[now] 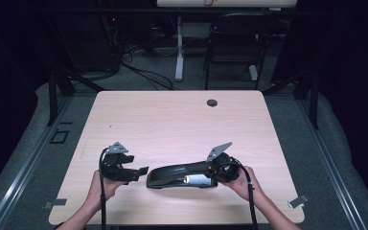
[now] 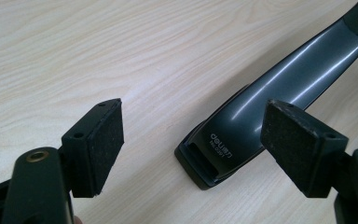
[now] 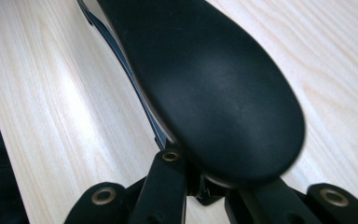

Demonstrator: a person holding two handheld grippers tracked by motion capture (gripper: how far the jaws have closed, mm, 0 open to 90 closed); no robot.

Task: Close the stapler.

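Near the table's [image 1: 172, 115] front edge, a long dark stapler [image 1: 179, 175] was laid lengthwise, parallel to that edge. Its rear end, toward the right corner, was grasped by the right tongs [image 1: 216, 173], clenched upon it. The left tongs [image 1: 141, 172] were held released just beside the stapler's front end, with nothing gripped between the pads [image 2: 292, 140].
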